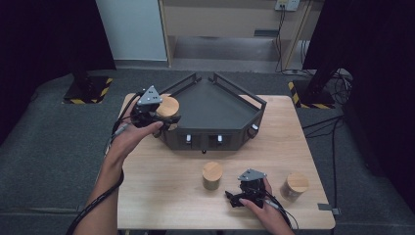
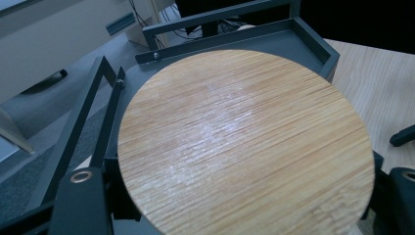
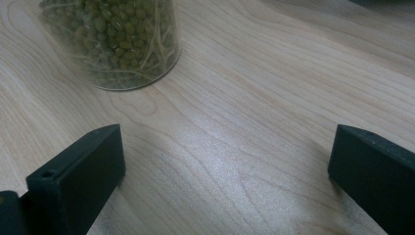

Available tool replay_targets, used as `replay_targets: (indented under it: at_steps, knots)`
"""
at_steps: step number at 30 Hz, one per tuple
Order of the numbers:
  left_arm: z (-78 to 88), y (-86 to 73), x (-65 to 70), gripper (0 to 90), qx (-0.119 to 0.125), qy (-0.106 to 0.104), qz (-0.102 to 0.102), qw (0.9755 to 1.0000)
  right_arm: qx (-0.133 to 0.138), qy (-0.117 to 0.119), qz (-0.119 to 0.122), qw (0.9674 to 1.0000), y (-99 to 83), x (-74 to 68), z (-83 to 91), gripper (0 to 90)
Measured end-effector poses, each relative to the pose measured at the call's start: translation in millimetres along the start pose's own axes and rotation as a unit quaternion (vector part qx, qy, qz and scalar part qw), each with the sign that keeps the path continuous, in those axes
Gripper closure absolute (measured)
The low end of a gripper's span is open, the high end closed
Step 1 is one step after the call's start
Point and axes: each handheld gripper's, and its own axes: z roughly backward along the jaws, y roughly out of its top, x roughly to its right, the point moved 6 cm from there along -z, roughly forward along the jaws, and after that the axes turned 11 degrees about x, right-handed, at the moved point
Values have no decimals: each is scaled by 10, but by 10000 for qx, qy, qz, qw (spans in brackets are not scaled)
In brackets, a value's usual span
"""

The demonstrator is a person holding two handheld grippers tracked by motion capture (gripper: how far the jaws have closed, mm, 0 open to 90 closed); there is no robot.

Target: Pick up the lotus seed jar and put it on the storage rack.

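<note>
The wooden-lidded jar [image 1: 169,110] hangs pinched in the left gripper [image 1: 164,119] over the dark tray's [image 1: 215,105] left rim (its lid hides the jar's body in the left gripper view). The right gripper [image 1: 234,199] rests on the table [image 1: 161,196], jaws spread, empty.

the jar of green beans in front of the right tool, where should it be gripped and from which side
Likely by its round glass wall, just under the bamboo lid, coming in level from the right tool: the jar stands upright, apart from the other jar, and the jaws are open.
</note>
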Motion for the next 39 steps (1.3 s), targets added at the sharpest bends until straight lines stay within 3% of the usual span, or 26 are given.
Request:
replay_targets:
  at_steps: [23, 39]
  knots:
    - [-380, 1, -133, 247, -103, -65, 27, 9999, 2, 1, 14, 10000, 0, 2, 0, 4]
    - [-507, 31, -227, 247, -108, -19, 66, 9999, 0, 1, 21, 10000, 0, 3, 0, 4]
